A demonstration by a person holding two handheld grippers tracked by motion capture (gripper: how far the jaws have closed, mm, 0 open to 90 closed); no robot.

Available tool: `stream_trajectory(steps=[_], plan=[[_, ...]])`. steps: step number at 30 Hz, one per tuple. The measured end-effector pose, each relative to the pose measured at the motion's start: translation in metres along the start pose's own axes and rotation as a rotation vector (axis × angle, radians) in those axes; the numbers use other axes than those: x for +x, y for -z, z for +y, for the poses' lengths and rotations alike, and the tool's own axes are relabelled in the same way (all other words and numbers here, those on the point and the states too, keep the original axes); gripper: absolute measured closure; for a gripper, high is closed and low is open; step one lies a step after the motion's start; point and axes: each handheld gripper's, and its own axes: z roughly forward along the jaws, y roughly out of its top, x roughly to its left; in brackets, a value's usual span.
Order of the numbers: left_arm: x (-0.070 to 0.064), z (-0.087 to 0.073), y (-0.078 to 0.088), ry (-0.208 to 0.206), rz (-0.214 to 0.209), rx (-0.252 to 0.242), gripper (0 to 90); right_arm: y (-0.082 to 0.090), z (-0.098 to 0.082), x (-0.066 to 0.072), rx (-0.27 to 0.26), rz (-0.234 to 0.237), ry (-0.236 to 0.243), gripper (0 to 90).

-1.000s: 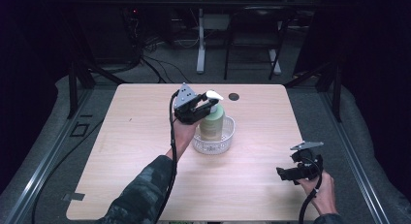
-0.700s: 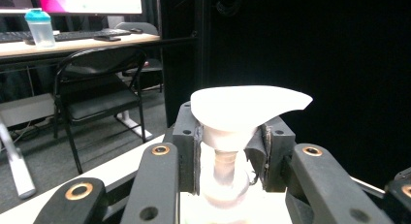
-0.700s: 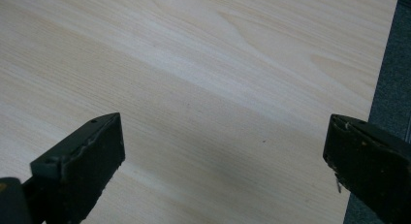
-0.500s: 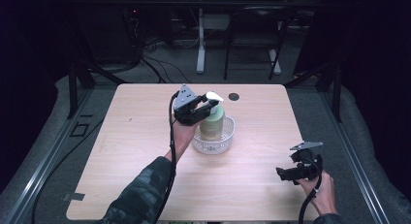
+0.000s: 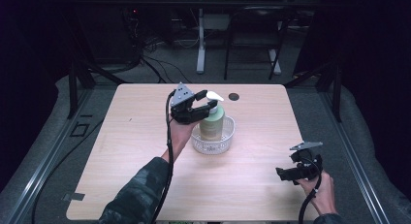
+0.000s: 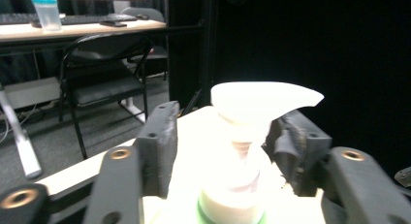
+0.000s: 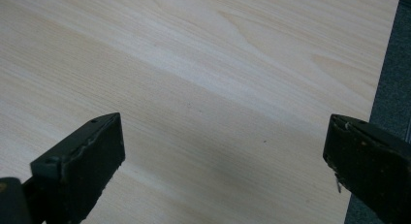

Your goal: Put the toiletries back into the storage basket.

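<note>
A green soap bottle (image 5: 212,126) with a white pump head (image 5: 213,95) stands upright in a small white mesh basket (image 5: 228,135) at the middle of the wooden table (image 5: 135,151). My left gripper (image 5: 205,106) reaches in from the left at the bottle's neck. Its jaws have just been opening. In the left gripper view the pump bottle (image 6: 242,151) is between the two jaws of the left gripper (image 6: 228,136), with a gap on each side. My right gripper (image 5: 285,174) hovers low at the table's front right, open with nothing in it. In its own view the right gripper (image 7: 223,151) is over bare wood.
A small dark hole (image 5: 234,96) marks the table top behind the basket. The table's right edge (image 7: 375,93) runs close beside my right gripper. Beyond the table stand a folding chair (image 6: 104,73) and a desk (image 6: 82,30) with a bottle on it.
The left gripper's jaws have spread apart around the bottle's neck, where earlier they were closed on it. Both hands have stayed in place.
</note>
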Motion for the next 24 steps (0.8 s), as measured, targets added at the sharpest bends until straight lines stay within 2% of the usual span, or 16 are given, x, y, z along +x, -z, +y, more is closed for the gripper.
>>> stream_trajectory(steps=[1, 7, 8, 11, 16, 17, 18, 21, 22, 24], plan=[[0.001, 0.001, 0.001, 0.003, -0.001, 0.007, 44.1, 0.0, 0.0, 0.0, 0.0, 0.0, 0.0, 0.7], [0.0, 0.006, 0.009, 0.003, -0.011, 0.032, 24.1, 0.0, 0.0, 0.0, 0.0, 0.0, 0.0, 0.7], [-0.001, 0.007, 0.011, 0.004, -0.01, 0.025, 24.1, 0.0, 0.0, 0.0, 0.0, 0.0, 0.0, 0.7], [-0.003, 0.013, 0.018, 0.0, -0.021, 0.012, 16.6, 0.0, 0.0, 0.0, 0.0, -0.001, 0.001, 0.7], [-0.006, 0.021, 0.031, -0.014, -0.019, 0.015, 11.7, 0.0, 0.0, 0.0, 0.0, -0.002, 0.002, 0.7], [-0.006, 0.022, 0.034, -0.01, -0.024, 0.022, 11.7, 0.0, 0.0, 0.0, 0.0, -0.003, 0.002, 0.7], [-0.007, 0.023, 0.038, -0.018, -0.025, 0.047, 7.9, 0.0, 0.0, 0.0, 0.001, -0.002, 0.002, 0.8], [-0.007, 0.023, 0.042, -0.016, -0.034, 0.067, 4.5, 0.0, 0.0, 0.0, 0.001, -0.002, 0.002, 0.8], [-0.008, 0.022, 0.047, -0.017, -0.033, 0.092, 1.2, 0.0, 0.0, 0.0, 0.001, -0.003, 0.002, 0.8], [-0.008, 0.02, 0.053, -0.024, -0.037, 0.103, 0.4, 0.0, 0.0, 0.0, 0.001, -0.001, 0.001, 0.8]])
